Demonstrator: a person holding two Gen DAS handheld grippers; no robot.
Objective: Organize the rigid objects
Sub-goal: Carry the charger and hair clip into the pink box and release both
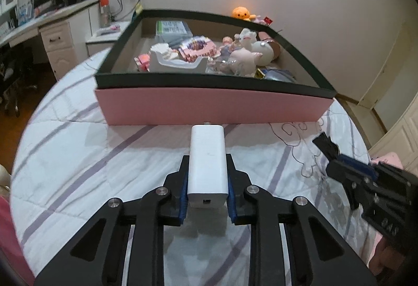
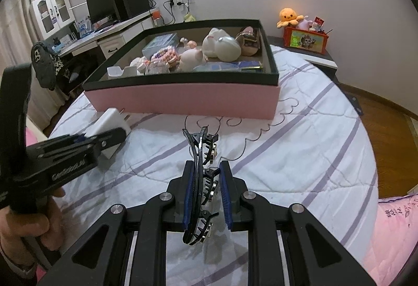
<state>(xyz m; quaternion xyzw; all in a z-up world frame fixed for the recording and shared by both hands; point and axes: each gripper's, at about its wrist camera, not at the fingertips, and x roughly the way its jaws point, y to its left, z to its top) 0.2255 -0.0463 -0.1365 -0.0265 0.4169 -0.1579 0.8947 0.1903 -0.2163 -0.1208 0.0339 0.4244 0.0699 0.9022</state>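
On the bed, my left claw (image 1: 207,181) grips a white charger (image 1: 207,163) and my right claw (image 2: 207,197) grips a black hair clip (image 2: 202,181), both short of the pink box (image 1: 209,106), already crowded with toys, so these two remain.

Smooth matt plastic charger (image 1: 207,166), quilted cloth bedspread (image 1: 78,155)

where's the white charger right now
The white charger is clamped between the left gripper's blue pads, centre of the left wrist view, over the striped bedspread just in front of the pink box.
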